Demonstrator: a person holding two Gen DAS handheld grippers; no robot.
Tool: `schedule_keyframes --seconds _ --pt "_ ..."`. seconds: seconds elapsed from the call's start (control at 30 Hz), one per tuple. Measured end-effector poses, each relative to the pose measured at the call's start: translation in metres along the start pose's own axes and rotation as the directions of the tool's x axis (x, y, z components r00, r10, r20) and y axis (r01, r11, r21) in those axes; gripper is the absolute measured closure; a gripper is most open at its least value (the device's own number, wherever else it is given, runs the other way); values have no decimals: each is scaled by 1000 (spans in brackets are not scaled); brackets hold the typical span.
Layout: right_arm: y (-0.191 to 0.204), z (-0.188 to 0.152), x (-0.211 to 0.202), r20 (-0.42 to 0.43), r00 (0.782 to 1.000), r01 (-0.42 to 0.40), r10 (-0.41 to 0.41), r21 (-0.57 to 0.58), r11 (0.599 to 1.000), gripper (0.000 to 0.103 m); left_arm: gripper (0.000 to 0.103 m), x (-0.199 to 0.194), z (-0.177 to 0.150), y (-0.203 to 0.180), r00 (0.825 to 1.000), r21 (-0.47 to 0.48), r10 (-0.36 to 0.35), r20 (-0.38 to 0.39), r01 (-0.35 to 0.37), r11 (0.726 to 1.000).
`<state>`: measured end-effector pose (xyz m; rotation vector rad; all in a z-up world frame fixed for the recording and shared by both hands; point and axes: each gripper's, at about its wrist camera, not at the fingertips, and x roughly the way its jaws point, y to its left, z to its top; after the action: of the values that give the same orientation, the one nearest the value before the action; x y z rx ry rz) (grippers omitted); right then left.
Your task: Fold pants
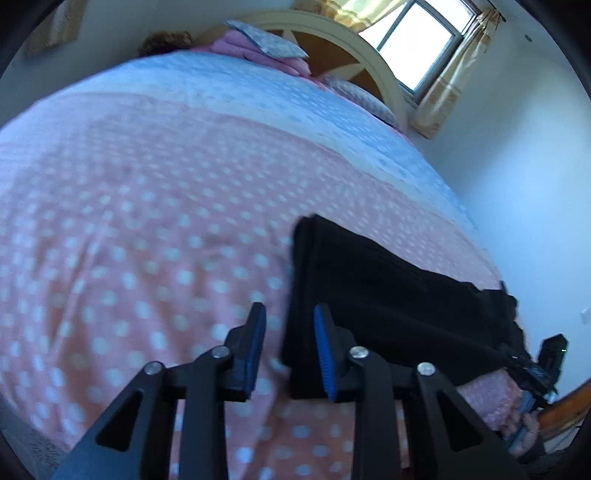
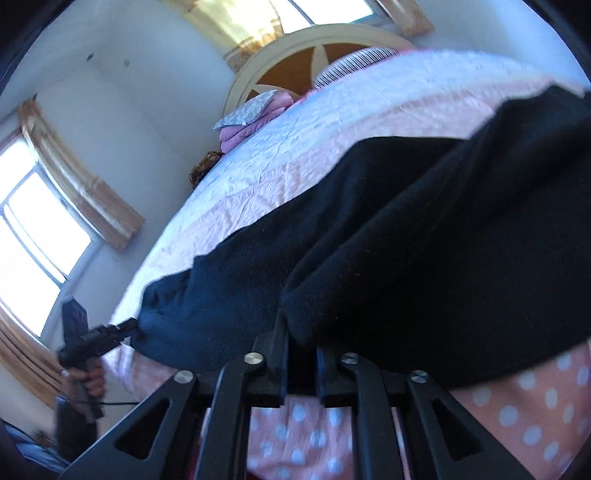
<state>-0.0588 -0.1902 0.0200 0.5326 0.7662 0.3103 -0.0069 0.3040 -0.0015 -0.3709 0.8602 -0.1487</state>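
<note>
While left gripper [image 1: 290,354] gapes | right gripper [image 2: 302,363] apparently pinches pants [image 2: 424,258] (black)

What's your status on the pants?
Left gripper open, at pants edge. Right gripper shut on pants. Pants on bedspread, partly folded. Nothing in the way.

Black fleece pants [image 2: 424,236]: we count one pair, lying on the bed.
Black two-finger tools with blue pads: we count two, the left tool [image 1: 290,354] and the right tool [image 2: 301,373].
Pink polka-dot quilted bedspread [image 1: 147,221]: we see one.
Cream arched headboard with orange-brown panels [image 2: 295,55]: we see one.
Folded pink blankets [image 2: 251,118]: we count one stack.
Grey patterned pillows on that stack [image 1: 266,40]: we count one.
Curtained windows: we count two, one beside the bed [image 2: 37,236] and one behind the headboard [image 2: 295,11].
</note>
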Motion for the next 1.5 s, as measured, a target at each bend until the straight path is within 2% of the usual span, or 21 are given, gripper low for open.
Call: schedule_keyframes --seconds 0.03,0.1,0.17,0.23,0.27,0.33,0.37,0.43,0.5,0.6,0.67,0.73,0.8,0.83,0.9,1.0,1.13,1.27,1.33,1.43,1.5 --pt "-3 -1 -7 11 1000 -5 5 16 1000 83 57 -7 0 4 998 -4 51 25 -51 999" --pt "-5 -1 -23 51 999 -3 1 33 999 79 57 -22 -2 11 993 -32 96 75 -94 995" --pt "-2 4 -39 109 994 27 -30 30 999 72 57 -36 -7 3 991 -7 39 126 -38 999" --pt "12 15 -45 151 988 15 -11 -24 1000 60 57 -43 -13 -21 986 80 -14 165 1 997" --pt "22 22 -46 167 986 3 8 -66 998 56 57 -41 -15 -34 984 123 -33 173 12 992" --pt "43 37 -39 183 980 -46 72 -141 989 32 57 -26 -19 -60 986 195 -44 162 12 981" --pt "54 45 -29 172 978 -90 121 -179 980 28 57 -17 -19 -66 987 203 -39 155 6 979" --pt "75 57 0 111 977 -150 182 -246 957 27 57 7 -21 -72 994 172 -21 107 3 985" --pt "93 66 40 16 984 -163 176 -298 941 27 57 26 -29 -69 997 125 3 77 -13 992" --pt "106 68 86 -122 977 -205 174 -336 919 27 57 32 -37 -74 991 130 54 125 -70 989" --pt "112 62 112 -190 975 -184 117 -387 904 27 57 34 -40 -81 987 164 88 132 -110 980" --pt "118 49 135 -260 963 -179 73 -410 894 27 56 38 -41 -86 982 219 130 137 -158 963" --pt "124 39 140 -264 964 -146 18 -471 870 27 53 40 -40 -89 979 250 151 139 -182 951" --pt "126 38 136 -282 959 -155 15 -483 862 27 50 41 -39 -89 980 246 147 138 -177 953" --pt "130 32 136 -384 922 -232 43 -462 856 27 44 41 -37 -86 983 230 125 132 -153 961" --pt "136 30 138 -434 900 -252 28 -468 847 27 38 45 -34 -86 987 215 106 124 -131 968" --pt "132 46 159 -487 864 -307 124 -317 897 27 34 49 -35 -93 986 236 120 119 -146 961" --pt "148 46 188 -562 798 -407 220 -233 883 26 34 48 -31 -88 991 208 87 103 -107 972" --pt "146 56 197 -572 777 -422 263 -163 892 26 34 46 -29 -83 994 186 59 93 -76 980" --pt "121 96 203 -460 783 -449 419 48 892 26 34 46 -29 -81 996 178 38 85 -53 983" --pt "99 118 209 -380 765 -483 520 197 853 26 34 46 -29 -82 996 178 30 82 -44 983"
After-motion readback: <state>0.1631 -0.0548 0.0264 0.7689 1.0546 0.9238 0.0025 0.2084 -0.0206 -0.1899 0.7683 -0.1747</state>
